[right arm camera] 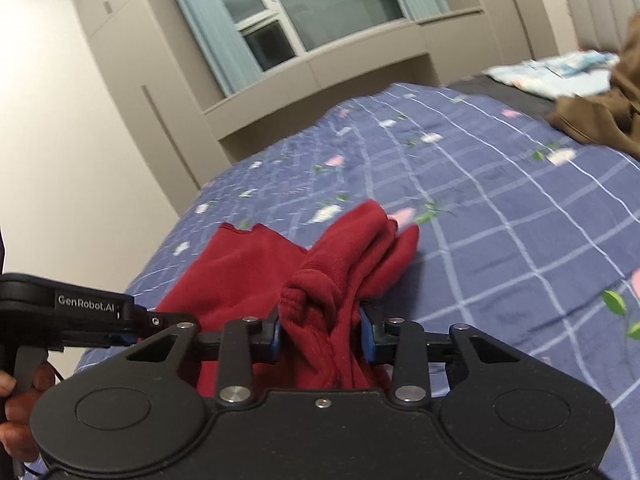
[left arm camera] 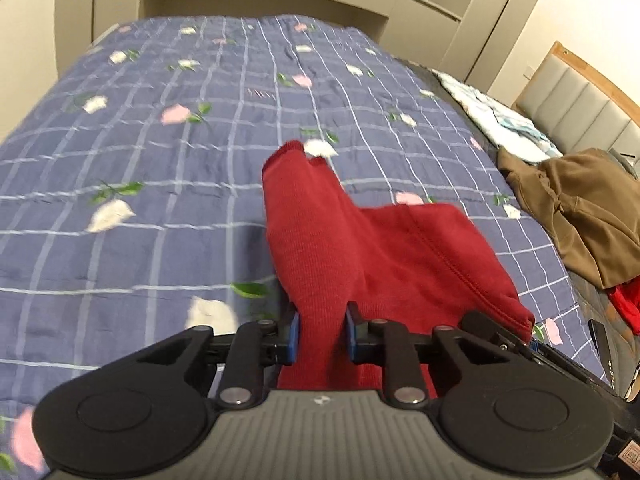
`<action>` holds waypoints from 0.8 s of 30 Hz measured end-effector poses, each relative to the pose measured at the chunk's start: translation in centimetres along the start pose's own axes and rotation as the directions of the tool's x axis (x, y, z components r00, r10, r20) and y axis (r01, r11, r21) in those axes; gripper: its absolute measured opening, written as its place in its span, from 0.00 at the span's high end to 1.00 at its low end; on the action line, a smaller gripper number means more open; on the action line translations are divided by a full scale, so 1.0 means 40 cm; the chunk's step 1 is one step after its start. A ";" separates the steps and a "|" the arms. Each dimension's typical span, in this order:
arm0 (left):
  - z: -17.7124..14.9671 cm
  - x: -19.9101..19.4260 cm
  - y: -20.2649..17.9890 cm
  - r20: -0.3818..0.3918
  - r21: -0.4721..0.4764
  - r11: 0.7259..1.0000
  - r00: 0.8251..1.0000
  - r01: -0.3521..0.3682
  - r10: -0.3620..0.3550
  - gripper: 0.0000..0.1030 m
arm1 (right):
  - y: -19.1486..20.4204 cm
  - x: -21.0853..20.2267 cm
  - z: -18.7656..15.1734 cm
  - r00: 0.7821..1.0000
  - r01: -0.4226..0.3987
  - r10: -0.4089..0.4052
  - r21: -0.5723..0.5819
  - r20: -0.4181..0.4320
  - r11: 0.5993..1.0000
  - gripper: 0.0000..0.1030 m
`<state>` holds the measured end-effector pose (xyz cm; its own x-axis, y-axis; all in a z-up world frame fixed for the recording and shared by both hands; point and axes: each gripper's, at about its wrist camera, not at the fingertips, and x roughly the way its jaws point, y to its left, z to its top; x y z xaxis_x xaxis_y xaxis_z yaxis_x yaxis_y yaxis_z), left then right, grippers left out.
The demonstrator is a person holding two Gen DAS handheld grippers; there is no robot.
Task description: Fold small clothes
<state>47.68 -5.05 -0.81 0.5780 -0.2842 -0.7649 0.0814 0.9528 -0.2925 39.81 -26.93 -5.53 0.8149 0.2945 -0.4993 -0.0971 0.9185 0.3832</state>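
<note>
A small dark red knit garment [left arm camera: 360, 240] lies partly lifted off the blue checked bedspread [left arm camera: 160, 160]. In the left wrist view my left gripper [left arm camera: 321, 334] is shut on a flat fold of this red cloth, which runs between the blue pads and away over the bed. In the right wrist view my right gripper [right arm camera: 323, 330] is shut on a thick bunched part of the same red garment [right arm camera: 340, 264]. The left gripper's black body [right arm camera: 80, 316] shows at the left edge there, with a hand [right arm camera: 16, 408] on its handle. The cloth hangs between the two grips.
A crumpled brown garment [left arm camera: 580, 208] and a pale printed cloth [left arm camera: 500, 120] lie at the right of the bed, near a padded headboard [left arm camera: 580, 96]. Something red [left arm camera: 626, 300] peeks from under the brown one. Beige wardrobes [right arm camera: 100, 120] and a curtained window [right arm camera: 320, 8] stand beyond the bed.
</note>
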 end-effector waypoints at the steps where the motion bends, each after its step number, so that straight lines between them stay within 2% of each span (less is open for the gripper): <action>1: -0.001 -0.020 0.013 0.010 0.001 1.000 1.000 -0.009 0.009 0.77 | 0.018 -0.002 -0.001 1.000 -0.011 0.011 -0.008 0.002 1.000 0.63; 7: -0.036 -0.135 0.106 0.047 -0.028 0.997 0.996 -0.071 0.072 0.77 | 0.149 -0.018 -0.044 0.997 -0.081 0.081 -0.062 -0.008 0.995 0.63; 13: -0.099 -0.213 0.205 0.048 -0.081 0.989 0.991 -0.121 0.125 0.77 | 0.258 -0.025 -0.109 0.991 -0.126 0.121 -0.109 -0.048 0.986 0.63; 16: -0.139 -0.221 0.247 0.033 -0.115 0.985 0.991 -0.127 0.131 0.77 | 0.293 -0.032 -0.147 0.991 -0.121 0.112 -0.132 -0.076 0.984 0.63; 22: -0.211 -0.201 0.289 0.011 -0.166 0.980 0.994 -0.109 0.112 0.74 | 0.294 -0.037 -0.190 0.991 -0.070 0.053 -0.147 -0.120 0.987 0.61; 24: -0.224 -0.199 0.295 0.013 -0.177 0.978 0.994 -0.106 0.110 0.71 | 0.288 -0.039 -0.198 0.991 -0.055 0.036 -0.146 -0.130 0.988 0.55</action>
<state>36.76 7.50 -3.30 0.5943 -0.1764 -0.7847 -0.1255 0.9433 -0.3071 32.87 -14.73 -6.50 0.7296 0.3587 -0.5822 -0.2242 0.9298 0.2920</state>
